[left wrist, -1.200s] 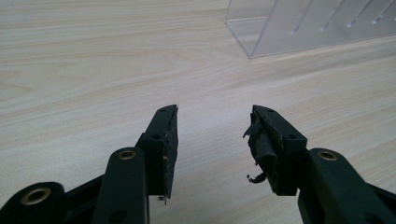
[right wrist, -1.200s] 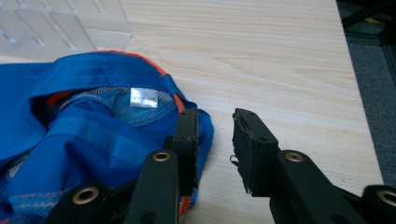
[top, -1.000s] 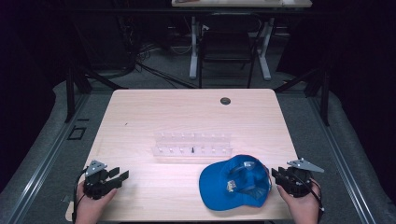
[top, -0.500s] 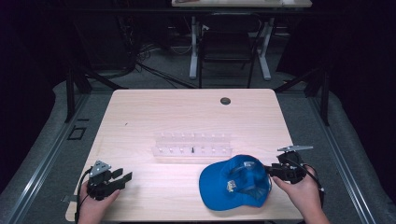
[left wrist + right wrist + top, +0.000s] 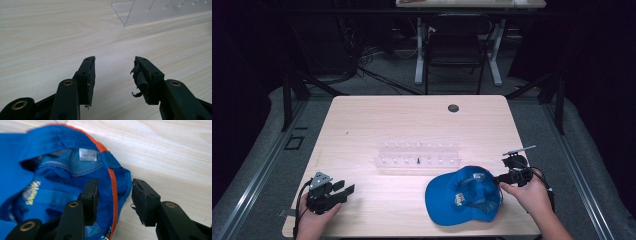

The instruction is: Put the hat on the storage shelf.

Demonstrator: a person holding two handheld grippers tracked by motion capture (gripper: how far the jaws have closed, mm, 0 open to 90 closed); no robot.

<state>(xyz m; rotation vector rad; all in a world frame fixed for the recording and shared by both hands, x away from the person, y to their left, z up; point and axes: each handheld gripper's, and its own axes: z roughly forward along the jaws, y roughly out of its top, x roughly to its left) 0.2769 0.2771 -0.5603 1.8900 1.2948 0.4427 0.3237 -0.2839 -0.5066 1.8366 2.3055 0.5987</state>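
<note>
High view: blue cap [image 5: 463, 195] lies upside down on the surface [image 5: 412, 125], near the front edge, right of centre. Inner mesh and a white label face up. Clear rack [image 5: 418, 155] sits just behind the cap, mid-surface, apart from it. Small dark hole [image 5: 453, 108] in the surface near the far edge.

Right gripper [image 5: 502, 176] at the cap's right edge, held low in the person's hand. Its fingers have just been opening and now stand wide, released. Right gripper view: right gripper [image 5: 113, 196] straddles the cap's [image 5: 50, 170] rim, orange trim between the fingers. One finger [image 5: 90, 197] is over the blue lining; the other is over bare wood, off the cloth. Pads do not press on the rim. White tag [image 5: 87, 154] sewn inside the cap, beyond the fingers.

Left gripper [image 5: 343, 189] rests at the front left corner, well apart from the cap. Left gripper view: left gripper [image 5: 114, 72] has its fingers spread, nothing between them, bare wood below. One pad [image 5: 140, 77] is frayed. Rack's [image 5: 160, 11] corner shows ahead.
</note>
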